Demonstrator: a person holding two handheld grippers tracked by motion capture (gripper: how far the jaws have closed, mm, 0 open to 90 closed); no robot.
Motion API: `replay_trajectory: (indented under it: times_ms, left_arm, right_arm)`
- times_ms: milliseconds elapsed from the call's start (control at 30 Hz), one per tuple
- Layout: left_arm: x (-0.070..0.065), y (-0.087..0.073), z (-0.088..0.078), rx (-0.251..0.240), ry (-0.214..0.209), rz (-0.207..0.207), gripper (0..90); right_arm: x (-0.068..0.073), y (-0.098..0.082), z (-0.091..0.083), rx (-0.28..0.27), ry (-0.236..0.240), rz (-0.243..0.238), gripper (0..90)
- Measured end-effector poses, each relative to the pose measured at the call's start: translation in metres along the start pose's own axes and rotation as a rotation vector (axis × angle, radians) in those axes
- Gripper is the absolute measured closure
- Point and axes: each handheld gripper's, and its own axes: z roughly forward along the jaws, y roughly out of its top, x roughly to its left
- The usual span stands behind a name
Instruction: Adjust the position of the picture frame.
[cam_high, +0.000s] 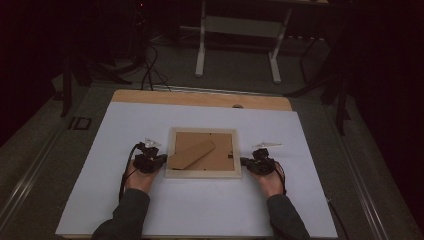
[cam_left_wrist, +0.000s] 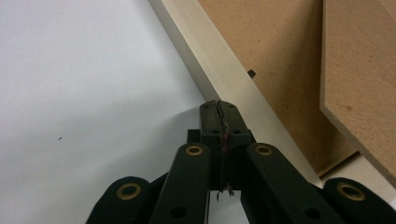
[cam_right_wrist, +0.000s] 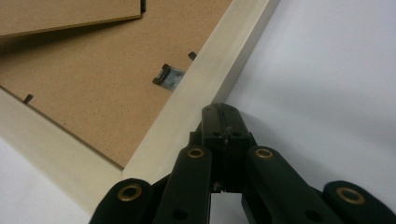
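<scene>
A pale wooden picture frame (cam_high: 203, 174) lies face down in the middle of the white board, its brown backing (cam_high: 220, 155) up and a fold-out stand (cam_high: 192, 153) resting across it. My left gripper (cam_high: 164, 159) is shut, its tip at the frame's left rail (cam_left_wrist: 219, 77). Nothing sits between its black jaws (cam_left_wrist: 219, 112). My right gripper (cam_high: 243, 161) is shut too, its tip against the frame's right rail (cam_right_wrist: 205, 81) near the front corner. A small metal hanger clip (cam_right_wrist: 167, 76) sits on the backing (cam_right_wrist: 93, 79) just beyond it.
The white board (cam_high: 200, 210) covers a wooden table whose far edge (cam_high: 200, 98) shows bare. Beyond stand the white legs of another table (cam_high: 201, 45) and cables (cam_high: 150, 70) on the dark floor. A person's forearms (cam_high: 125, 215) enter from the bottom.
</scene>
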Motion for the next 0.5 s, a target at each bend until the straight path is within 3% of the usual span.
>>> replay_trajectory:
  times_ms: [500]
  left_arm:
    - [0.0008, -0.0001, -0.0005, -0.004, 0.001, -0.013, 90.0]
  right_arm:
    - [-0.0019, 0.0064, 0.0053, 0.003, -0.014, 0.01, 90.0]
